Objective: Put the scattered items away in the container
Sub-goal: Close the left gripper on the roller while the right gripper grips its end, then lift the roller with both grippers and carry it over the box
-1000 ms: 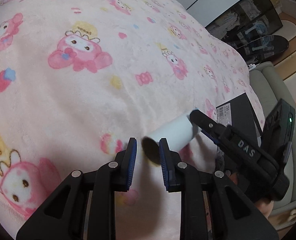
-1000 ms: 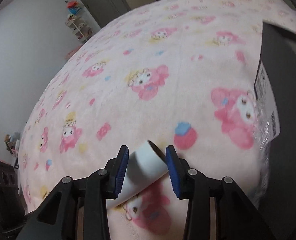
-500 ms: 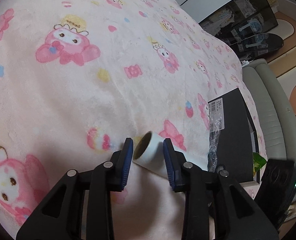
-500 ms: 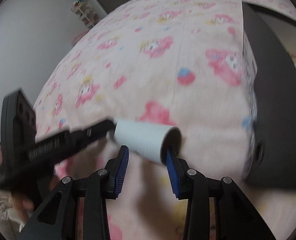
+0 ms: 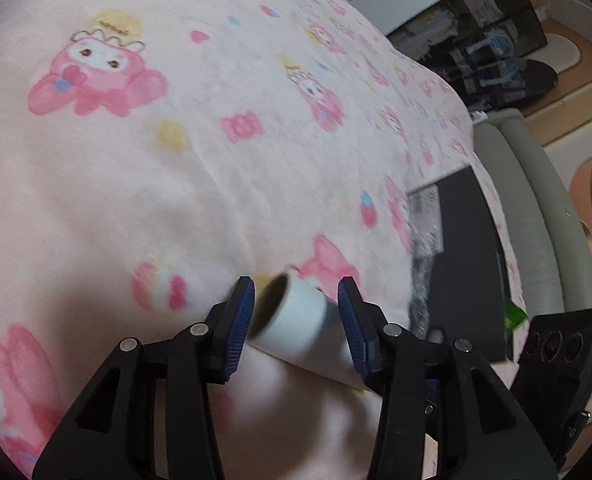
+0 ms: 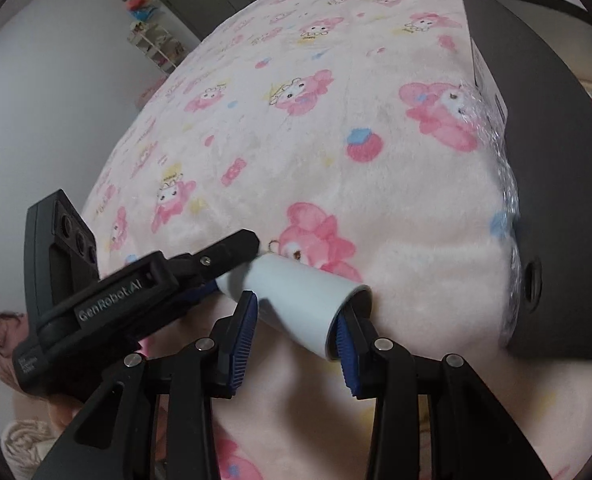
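Observation:
A white paper roll (image 6: 296, 300) with a dark hollow core hangs just above the pink blanket. My right gripper (image 6: 296, 336) is shut on it, one blue pad against its side and the other at its open end. The roll's other end (image 5: 296, 316) lies between the fingers of my left gripper (image 5: 296, 318), whose jaws are opening; the right pad stands off it. In the right wrist view the left gripper (image 6: 232, 268) reaches in from the left to the roll's far end. The black box (image 6: 555, 200) lies close by on the right.
The pink cartoon-print blanket (image 5: 176, 160) covers the whole bed. Crinkled clear plastic (image 6: 503, 168) lines the near side of the black box (image 5: 467, 260). A grey padded bed edge (image 5: 535, 216) and a dark shelf unit lie beyond. A white shelf rack (image 6: 156, 44) stands by the far wall.
My left jaws have spread apart around the roll's end. My right gripper has swung the roll sideways toward the black box, and the left gripper has come into its view.

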The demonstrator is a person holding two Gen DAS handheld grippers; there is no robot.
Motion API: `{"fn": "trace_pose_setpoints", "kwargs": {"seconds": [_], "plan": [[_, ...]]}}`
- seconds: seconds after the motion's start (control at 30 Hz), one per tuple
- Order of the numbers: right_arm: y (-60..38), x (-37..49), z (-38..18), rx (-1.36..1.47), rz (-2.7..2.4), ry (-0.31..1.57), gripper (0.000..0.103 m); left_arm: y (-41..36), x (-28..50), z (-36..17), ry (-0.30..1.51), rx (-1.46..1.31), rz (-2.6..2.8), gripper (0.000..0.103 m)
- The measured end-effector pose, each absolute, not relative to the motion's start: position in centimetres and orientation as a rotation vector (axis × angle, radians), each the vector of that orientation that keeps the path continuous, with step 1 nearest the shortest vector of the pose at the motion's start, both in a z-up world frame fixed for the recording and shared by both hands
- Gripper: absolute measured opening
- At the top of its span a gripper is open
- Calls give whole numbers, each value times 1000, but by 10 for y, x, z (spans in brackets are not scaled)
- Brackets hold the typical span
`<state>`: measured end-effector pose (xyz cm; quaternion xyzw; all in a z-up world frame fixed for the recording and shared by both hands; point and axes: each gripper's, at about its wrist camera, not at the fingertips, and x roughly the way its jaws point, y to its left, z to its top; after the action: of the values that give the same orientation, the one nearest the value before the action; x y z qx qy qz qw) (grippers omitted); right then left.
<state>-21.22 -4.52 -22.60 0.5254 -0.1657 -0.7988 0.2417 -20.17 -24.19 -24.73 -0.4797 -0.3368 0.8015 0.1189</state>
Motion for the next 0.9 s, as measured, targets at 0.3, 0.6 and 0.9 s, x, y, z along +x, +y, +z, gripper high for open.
{"fn": "trace_pose_setpoints", "kwargs": {"seconds": [0.3,0.6,0.9], "plan": [[13,-163,-203,1439,-2229,-479,34,-176,-147,-222,-785,-1383,2263,44],[78,-129,-197,1440,-2284,-489,34,-107,-113,-214,-671,-1400,2205,42],[140,-112,-202,1459,-2332,-563,34,-44,-108,-222,-638,-1416,2204,41]]}}
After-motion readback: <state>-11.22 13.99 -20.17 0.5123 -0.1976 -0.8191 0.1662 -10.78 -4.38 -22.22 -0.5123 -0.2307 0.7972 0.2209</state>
